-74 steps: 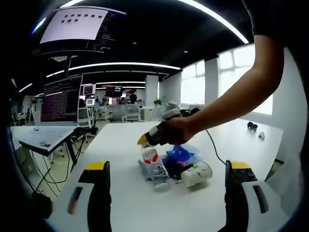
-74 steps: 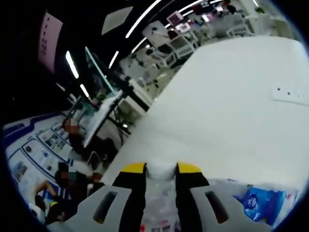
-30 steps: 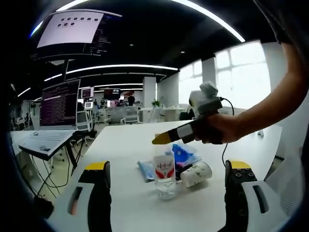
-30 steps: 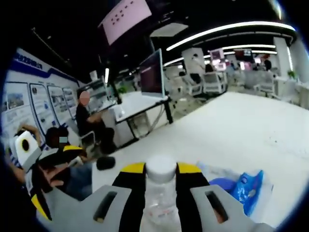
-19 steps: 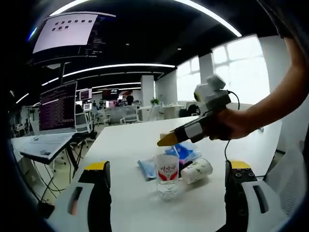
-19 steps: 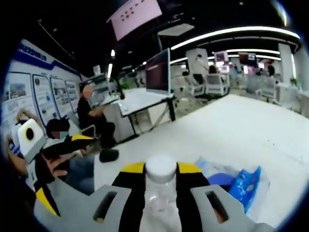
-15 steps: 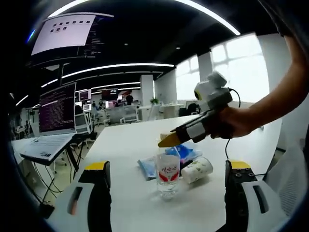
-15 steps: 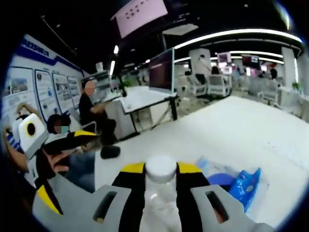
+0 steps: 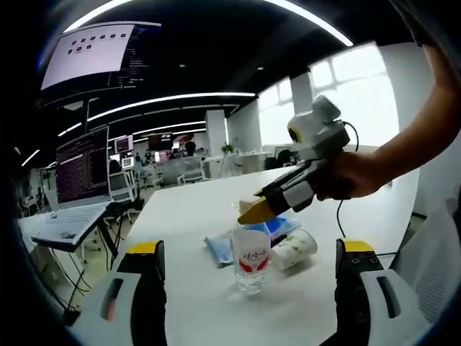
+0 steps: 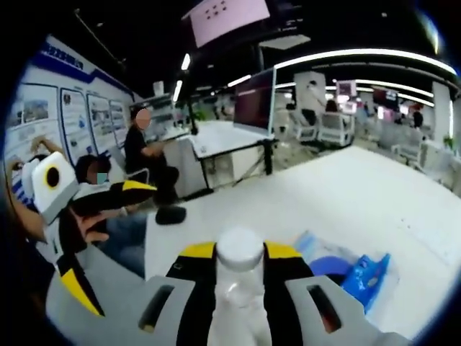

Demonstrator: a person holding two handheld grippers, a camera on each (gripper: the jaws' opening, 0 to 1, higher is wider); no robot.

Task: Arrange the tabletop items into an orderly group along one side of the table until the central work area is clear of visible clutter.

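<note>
On table: right tongs (image 10: 240,252) grip upright bottle (image 9: 251,259) | left tongs (image 9: 248,256) wide

Right gripper (image 10: 240,254) clamped, left gripper (image 9: 248,254) spread.
A hand (image 9: 351,175) carries the right one tilted downward from the right; left jaws stand wide apart, level.

Clear plastic bottle (image 9: 251,259) (glossy) — matt table (image 9: 187,216).

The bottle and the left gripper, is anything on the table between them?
No. In the left gripper view, only bare white table lies between the open left gripper and the bottle.
</note>
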